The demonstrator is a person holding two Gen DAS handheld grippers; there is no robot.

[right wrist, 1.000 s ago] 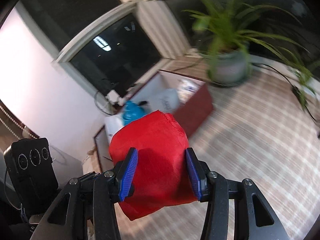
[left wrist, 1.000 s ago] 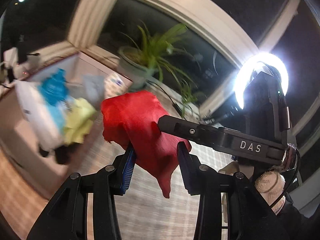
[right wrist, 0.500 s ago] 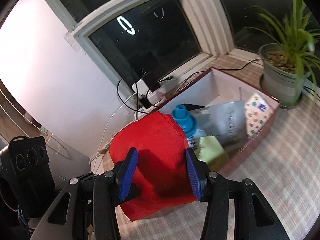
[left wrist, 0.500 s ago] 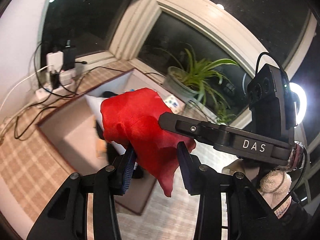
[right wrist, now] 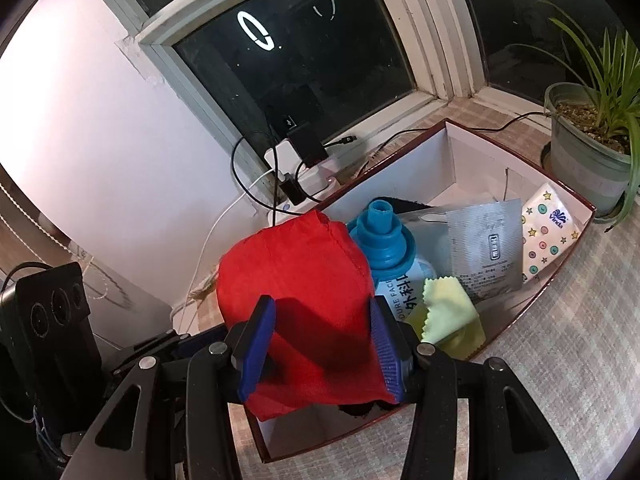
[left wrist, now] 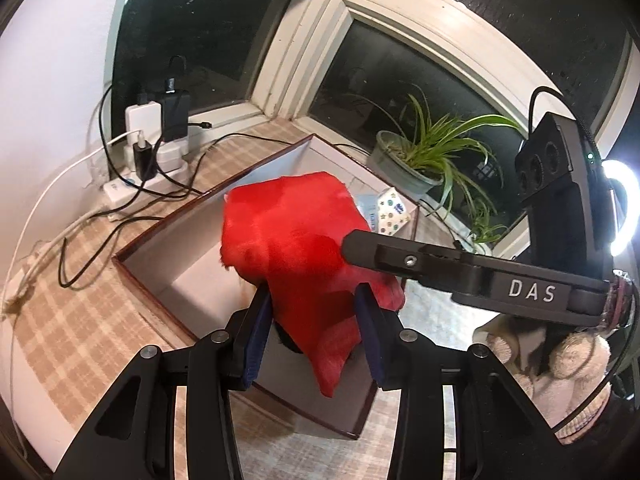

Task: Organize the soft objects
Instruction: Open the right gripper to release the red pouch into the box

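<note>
The red cloth (left wrist: 296, 248) hangs bunched in the middle of both views, pinched between both pairs of fingers at once: the left gripper (left wrist: 314, 332) holds its lower fold at the bottom centre of the left wrist view, and the right gripper (right wrist: 322, 342) clamps a thick wad of it at the bottom centre of the right wrist view. Both sets of fingers stand narrow, pressed into fabric on each side. The cloth sits above the near end of the open box (right wrist: 440, 148), whose white inside fills the centre right of the right wrist view.

Inside the box lie a blue-capped bottle (right wrist: 380, 236), a yellow cloth (right wrist: 448, 312), a grey foil pouch (right wrist: 484, 248) and a patterned tissue pack (right wrist: 548, 236), all crowded toward the right end. The near end looks bare.

The main risk, as I judge it, is uneven release: if one gripper lets go first, the cloth may swing and drape over the box rim (left wrist: 152, 292) or slide onto the checked desk (left wrist: 80, 320). Dropped too far right, it could bury the smaller items. A tail dangling below the left fingers might also snag on the wall
</note>
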